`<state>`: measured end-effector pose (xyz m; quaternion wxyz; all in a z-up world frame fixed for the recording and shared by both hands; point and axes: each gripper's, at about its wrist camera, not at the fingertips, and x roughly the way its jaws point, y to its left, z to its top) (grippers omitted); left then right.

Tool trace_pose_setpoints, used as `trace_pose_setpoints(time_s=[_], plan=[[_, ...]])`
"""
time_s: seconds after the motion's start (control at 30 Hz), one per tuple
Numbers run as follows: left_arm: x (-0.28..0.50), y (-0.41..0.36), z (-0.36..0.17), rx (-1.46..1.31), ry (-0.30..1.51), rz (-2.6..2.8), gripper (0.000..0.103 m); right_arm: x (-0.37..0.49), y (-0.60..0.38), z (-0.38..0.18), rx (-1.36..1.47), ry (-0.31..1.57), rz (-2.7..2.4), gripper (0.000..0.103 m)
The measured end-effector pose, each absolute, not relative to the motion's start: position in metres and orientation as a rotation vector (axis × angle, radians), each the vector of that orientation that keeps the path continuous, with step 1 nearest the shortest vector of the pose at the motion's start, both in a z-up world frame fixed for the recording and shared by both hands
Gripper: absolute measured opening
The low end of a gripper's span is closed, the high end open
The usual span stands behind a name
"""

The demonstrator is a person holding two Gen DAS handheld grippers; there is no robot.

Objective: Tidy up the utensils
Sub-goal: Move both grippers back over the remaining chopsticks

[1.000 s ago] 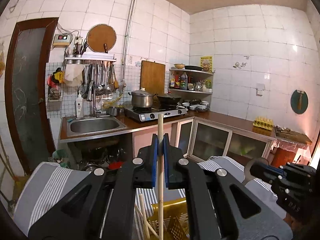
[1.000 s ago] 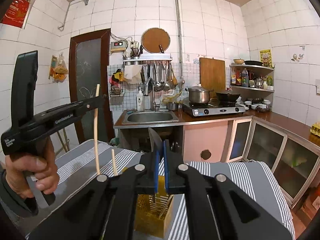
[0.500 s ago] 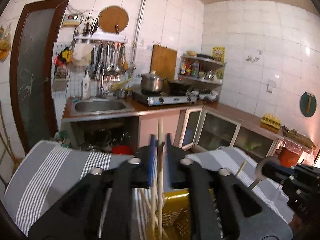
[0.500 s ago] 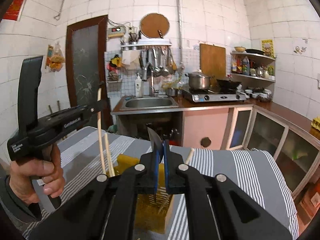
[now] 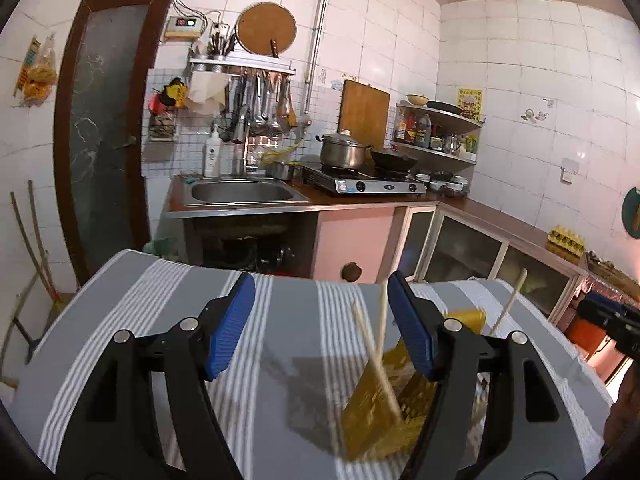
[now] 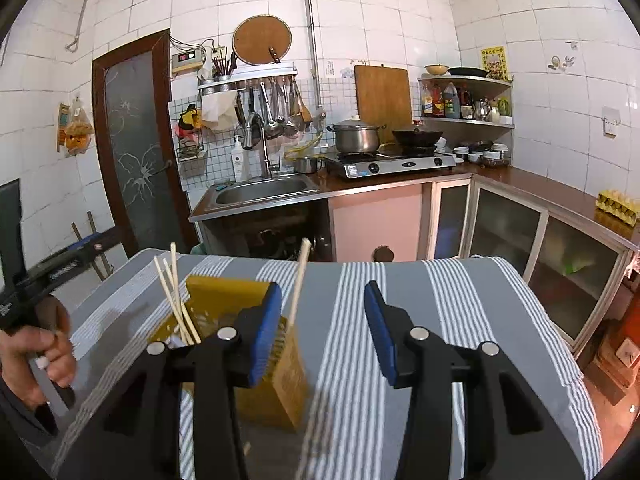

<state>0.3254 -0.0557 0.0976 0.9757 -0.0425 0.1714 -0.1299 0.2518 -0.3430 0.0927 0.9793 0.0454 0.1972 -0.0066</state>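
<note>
Left gripper (image 5: 320,320) jaws just opened, apart with nothing clamped; right gripper (image 6: 320,328) likewise just opened, empty. Yellow utensil holder (image 6: 276,384) on striped cloth (image 6: 460,300), chopsticks (image 6: 176,304) standing loose inside. Only right wrist view shows the hand (image 6: 36,356) on the left gripper's handle; left view catches just the right gripper's edge.

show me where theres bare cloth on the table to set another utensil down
Bare striped tablecloth runs from the yellow utensil holder to the table's right edge in the right wrist view. In the left wrist view it is also free left of the holder, under the open left gripper. Crowded only at the holder, where chopsticks stick out.
</note>
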Motion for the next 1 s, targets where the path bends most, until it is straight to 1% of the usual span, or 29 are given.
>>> trace_pose_setpoints(time_s=[0.03, 0.13, 0.57, 0.83, 1.0], plan=[[0.313, -0.047, 0.093, -0.086, 0.348, -0.255, 0.070, 0.244, -0.345, 0.089, 0.093, 0.402, -0.013, 0.044], [0.281, -0.028, 0.078, -0.085, 0.368, -0.233, 0.071, 0.215, -0.352, 0.072, 0.100, 0.435, -0.004, 0.044], [0.174, 0.006, -0.012, -0.068, 0.611, -0.177, 0.071, 0.122, -0.344, -0.027, 0.184, 0.663, -0.031, 0.044], [0.133, 0.008, -0.039, -0.058, 0.695, -0.212, 0.071, 0.091, -0.313, -0.061, 0.245, 0.791, 0.030, 0.044], [0.127, 0.004, -0.043, -0.046, 0.710, -0.220, 0.071, 0.091, -0.296, -0.069, 0.227, 0.815, 0.023, 0.044]])
